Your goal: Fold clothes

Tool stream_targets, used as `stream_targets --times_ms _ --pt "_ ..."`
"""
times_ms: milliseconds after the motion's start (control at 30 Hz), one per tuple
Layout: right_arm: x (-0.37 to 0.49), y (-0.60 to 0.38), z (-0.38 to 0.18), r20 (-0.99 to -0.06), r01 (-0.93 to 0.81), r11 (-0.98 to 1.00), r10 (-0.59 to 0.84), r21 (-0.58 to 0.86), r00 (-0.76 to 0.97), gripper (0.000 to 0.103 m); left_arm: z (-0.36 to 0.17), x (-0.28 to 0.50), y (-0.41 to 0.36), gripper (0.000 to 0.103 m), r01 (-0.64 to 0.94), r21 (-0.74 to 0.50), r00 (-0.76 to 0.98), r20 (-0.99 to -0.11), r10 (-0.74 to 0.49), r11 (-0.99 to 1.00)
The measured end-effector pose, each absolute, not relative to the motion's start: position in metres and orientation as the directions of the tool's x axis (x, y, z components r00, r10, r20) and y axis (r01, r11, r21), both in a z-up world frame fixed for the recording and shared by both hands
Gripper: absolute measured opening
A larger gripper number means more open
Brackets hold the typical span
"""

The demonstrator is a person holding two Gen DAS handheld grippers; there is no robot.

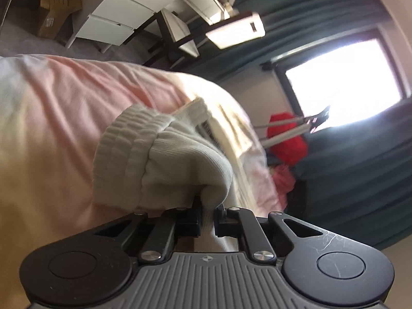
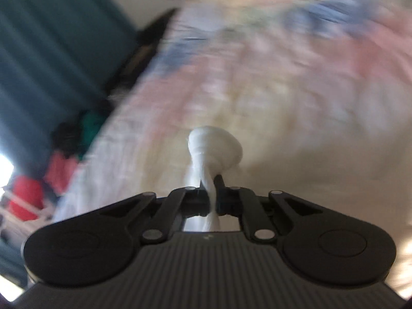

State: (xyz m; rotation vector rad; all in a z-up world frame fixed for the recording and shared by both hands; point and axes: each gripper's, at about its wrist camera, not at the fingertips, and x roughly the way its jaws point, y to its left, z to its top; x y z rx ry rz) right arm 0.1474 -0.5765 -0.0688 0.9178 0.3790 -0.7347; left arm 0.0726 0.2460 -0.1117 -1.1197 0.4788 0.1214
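Left hand-held gripper clamped on white sock; ribbed cuff bunched ahead of jaws, above pastel bedspread. Right hand-held gripper clamped on white sock end, fabric twisted between jaws, rounded bulge past tips. Cannot tell whether same sock. Bedspread blurred in right wrist view. White drawers, teal curtains, bright window, red item beyond bed.

Left gripper: jaws closed, white fabric pinched between them. Right gripper: jaws likewise closed, fabric clamped between them.
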Motion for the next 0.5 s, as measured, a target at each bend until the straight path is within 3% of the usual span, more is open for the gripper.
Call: stream_targets --times_ms 67,167,267,333,500 --pt "0.170 -0.565 -0.026 -0.514 0.631 0.457 -0.365 0.627 0.776 0.007 -0.108 0.075 0.251 0.008 -0.302 -0.853 0.910 -0.391 -0.139 0.425" --pt "0.182 -0.550 0.036 -0.334 0.475 0.561 -0.340 0.678 0.879 0.007 -0.097 0.073 0.251 0.008 -0.245 -0.863 0.939 -0.324 -0.113 0.442" --pt "0.166 -0.556 0.061 -0.232 0.416 0.589 -0.363 0.693 0.902 0.007 -0.087 0.068 0.248 0.008 -0.211 -0.863 0.953 -0.285 -0.097 0.459" --pt "0.150 -0.567 0.044 -0.267 0.473 0.563 -0.411 0.678 0.872 0.007 -0.083 0.065 0.247 0.008 -0.210 -0.848 0.949 -0.297 -0.108 0.486" --pt "0.087 -0.603 -0.078 -0.518 0.666 0.372 -0.427 0.646 0.741 0.007 -0.088 0.055 0.241 0.008 -0.276 -0.789 0.891 -0.424 -0.161 0.550"
